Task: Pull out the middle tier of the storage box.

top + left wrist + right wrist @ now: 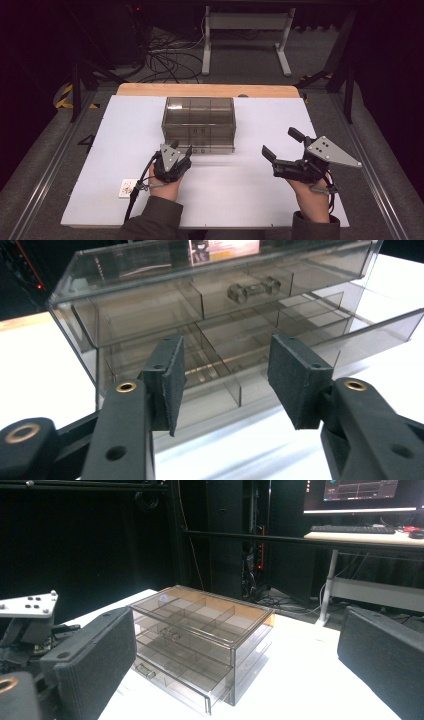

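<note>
A smoky clear plastic drawer box [198, 120] stands in the middle of the white board [100, 150]. Its bottom drawer [215, 148] is pulled out a little; the same drawer [192, 682] juts forward in the right gripper view. My left gripper [181, 147] sits just in front of the box's left front corner. Its pads [170, 375] stand apart with nothing between them, and an upper drawer's handle [253, 290] lies beyond. My right gripper [279, 141] hovers to the right of the box, jaws wide apart and empty, aimed at the box [200, 635].
A small printed card [129, 188] lies near the board's front left. A wooden table edge [207, 90] runs behind the box. Beyond it are a white desk frame [245, 30] and floor cables [170, 60]. A monitor [360, 492] and keyboard [350, 529] sit far back.
</note>
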The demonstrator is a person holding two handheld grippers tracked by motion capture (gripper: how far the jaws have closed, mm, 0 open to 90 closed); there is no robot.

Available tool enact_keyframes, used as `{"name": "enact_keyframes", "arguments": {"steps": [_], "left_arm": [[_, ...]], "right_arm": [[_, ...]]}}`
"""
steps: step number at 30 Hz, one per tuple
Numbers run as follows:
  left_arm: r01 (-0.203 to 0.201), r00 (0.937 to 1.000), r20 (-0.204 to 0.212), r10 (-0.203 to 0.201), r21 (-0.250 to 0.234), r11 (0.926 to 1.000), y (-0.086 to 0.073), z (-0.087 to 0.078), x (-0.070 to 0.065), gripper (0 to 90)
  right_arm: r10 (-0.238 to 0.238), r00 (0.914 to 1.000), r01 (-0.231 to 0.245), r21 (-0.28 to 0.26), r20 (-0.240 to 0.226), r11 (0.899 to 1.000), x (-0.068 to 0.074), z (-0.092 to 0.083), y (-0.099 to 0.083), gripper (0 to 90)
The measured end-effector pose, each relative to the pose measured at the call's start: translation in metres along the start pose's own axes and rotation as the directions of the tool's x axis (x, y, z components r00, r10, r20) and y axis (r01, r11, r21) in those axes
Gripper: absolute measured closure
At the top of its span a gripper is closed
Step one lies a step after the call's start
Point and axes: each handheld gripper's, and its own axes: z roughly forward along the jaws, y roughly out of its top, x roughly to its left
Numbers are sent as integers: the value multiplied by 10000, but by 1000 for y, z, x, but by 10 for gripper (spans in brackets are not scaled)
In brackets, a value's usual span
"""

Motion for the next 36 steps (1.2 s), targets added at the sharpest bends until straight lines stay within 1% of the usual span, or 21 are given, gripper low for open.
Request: {"name": "enact_keyframes", "arguments": {"steps": [3,8,9,11,14,17,18,22,25,28,31,33,36], "left_arm": [[116,9998,136,-115,-94,9999,4,-2,2,465],[182,9994,283,-177,-164,9997,9,-6,5,410],[173,9993,335,-166,-194,9997,10,-7,6,403],[151,9992,386,-143,-205,9997,12,-8,7,387],[180,9986,505,-167,-263,9995,17,-10,9,362],[165,9979,629,-144,-332,9993,22,-13,10,344],[121,9979,641,-98,-356,9993,23,-14,11,337],[171,9973,715,-141,-411,9990,28,-19,14,301],[133,9973,723,-103,-420,9990,32,-22,16,261],[178,9969,773,-141,-480,9987,36,-27,20,233],[413,9951,919,-357,-597,9974,42,-34,24,213],[498,9946,945,-425,-762,9959,46,-38,26,208],[449,9940,1030,-363,-833,9955,51,-45,28,192]], "right_arm": [[33,10000,-33,6,-19,10000,0,0,0,30],[95,10000,-95,-1,-14,10000,1,1,-1,21],[161,9999,-161,-26,-24,9999,1,2,-1,20],[79,10000,-79,-6,-22,10000,1,2,-1,18],[158,9999,-158,-43,-11,9999,1,1,-1,15],[98,9999,-98,-9,44,10000,-1,1,-2,12],[121,9999,-121,-10,62,9999,-1,1,-2,11],[184,9998,-184,18,77,9998,-1,2,-3,8],[129,9999,-129,40,77,9999,-1,2,-3,6],[49,10000,-49,6,80,10000,-1,1,-2,4],[117,9999,-117,-24,113,9999,-2,0,-2,4],[115,9999,-115,-17,93,9999,-2,0,-3,3],[116,9999,-116,-29,86,9999,-2,1,-3,2]]}}
